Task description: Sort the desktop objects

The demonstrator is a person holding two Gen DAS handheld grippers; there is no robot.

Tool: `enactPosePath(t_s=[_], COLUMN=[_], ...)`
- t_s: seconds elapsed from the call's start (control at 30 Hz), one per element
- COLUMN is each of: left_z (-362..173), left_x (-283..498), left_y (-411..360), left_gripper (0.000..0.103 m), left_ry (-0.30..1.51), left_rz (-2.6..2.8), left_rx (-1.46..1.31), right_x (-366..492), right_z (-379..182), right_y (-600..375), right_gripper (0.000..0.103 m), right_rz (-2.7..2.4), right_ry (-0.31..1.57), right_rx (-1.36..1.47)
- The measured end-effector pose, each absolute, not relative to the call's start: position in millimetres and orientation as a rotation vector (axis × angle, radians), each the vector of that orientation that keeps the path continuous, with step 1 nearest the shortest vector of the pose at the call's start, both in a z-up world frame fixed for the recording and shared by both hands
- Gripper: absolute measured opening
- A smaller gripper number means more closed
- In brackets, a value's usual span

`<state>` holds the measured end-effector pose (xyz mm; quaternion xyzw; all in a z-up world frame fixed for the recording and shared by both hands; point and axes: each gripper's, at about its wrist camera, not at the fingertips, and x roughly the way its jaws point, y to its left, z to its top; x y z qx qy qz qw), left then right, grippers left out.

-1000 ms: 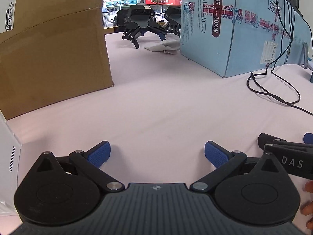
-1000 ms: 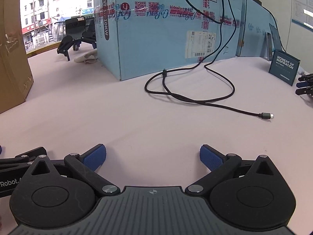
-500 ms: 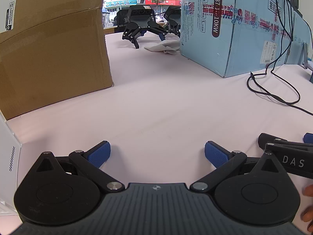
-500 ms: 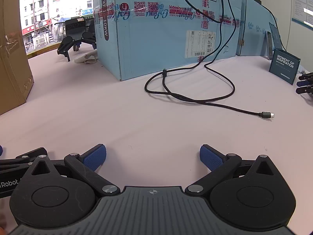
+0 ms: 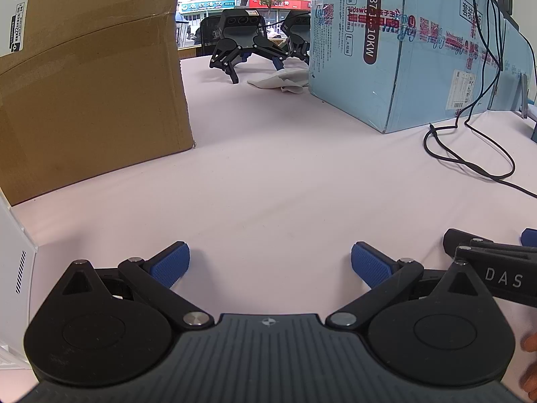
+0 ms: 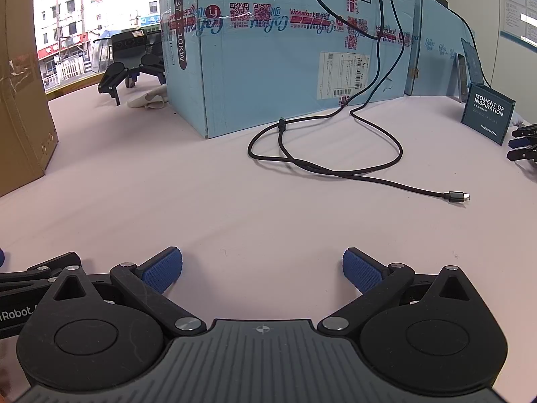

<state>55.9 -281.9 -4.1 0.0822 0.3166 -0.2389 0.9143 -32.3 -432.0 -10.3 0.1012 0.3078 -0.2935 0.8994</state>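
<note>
Both grippers are sitting low over the pale tabletop (image 5: 268, 181), side by side. L gripper (image 5: 270, 263): fingers (image 5: 169, 263) are standing wide apart, nothing btwn them. R gripper (image 6: 261, 265): fingers (image 6: 362, 270) are likewise spread wide, gripping nothing; only bare tabletop is showing in the gap.

Task items, approx. positions:
- Black USB cable (image 6: 322, 164) is lying looped on the tabletop ahead of the R gripper, well apart from it, w/ its metal plug (image 6: 458, 196) pointing right. It is running up the blue carton (image 6: 285, 50) behind it.
- Dark card reading "MOMENT OF INSPIRATION" (image 6: 488, 112) is standing upright at far right.
- Crumpled white cloth (image 5: 282, 79) is lying just beside the blue carton's left end, next to a parked black gripper unit (image 5: 240, 45).
- Brown cardboard box (image 5: 87, 77) is standing at far left, ahead of the L gripper.
- White box edge (image 5: 15, 268) is showing just left of the L gripper.
</note>
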Motion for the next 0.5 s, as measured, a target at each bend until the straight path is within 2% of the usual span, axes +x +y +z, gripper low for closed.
enactPosePath(t_s=[0.5], left_z=[-3.9], left_x=[56.5], left_y=[-282.1], left_gripper=[0.103], left_ry=[0.652], left_rz=[-0.493], left_rx=[0.171], right_x=[-34.6], right_z=[-11.0], right_y=[-430.6], right_gripper=[0.103], right_rz=[-0.609], right_ry=[0.636], right_rx=[0.21])
